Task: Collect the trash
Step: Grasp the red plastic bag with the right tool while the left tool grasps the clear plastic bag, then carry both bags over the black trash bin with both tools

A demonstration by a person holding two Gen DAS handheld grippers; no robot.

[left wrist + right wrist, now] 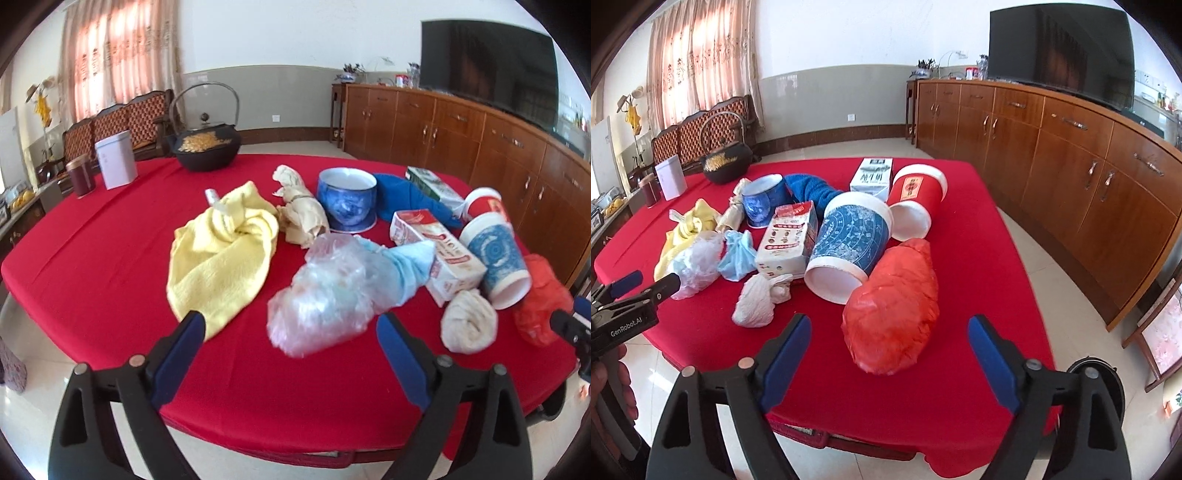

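Table with red cloth cover [960, 369] fills the lower and middle frame of both views, trash heaped at its centre and right. Largest trash piece on the right wrist view: crumpled red plastic bag [892, 310], lower centre, lying near the table's front edge and touching the overturned blue-patterned paper cup [849, 247] behind it. On the left wrist view: crumpled clear plastic bag [321, 295], lower centre, resting against the pale blue plastic wad [410, 269] to its right.

Step in hand, as judged: approach for a two-handed pickup, one bag per gripper. Best done by lowering each pair of fingers astride the bag's bulk, closing on a thick fold rather than a loose edge, and lifting clear without dragging the cups, the white-and-red carton [786, 240] or the yellow cloth [221, 251].

Right gripper [888, 360]: jaws wide apart, nothing between the pads, red bag framed just ahead, no contact visible.

Left gripper [291, 350]: jaws wide apart, holding nothing, clear bag's near end close to the right finger, contact not certain
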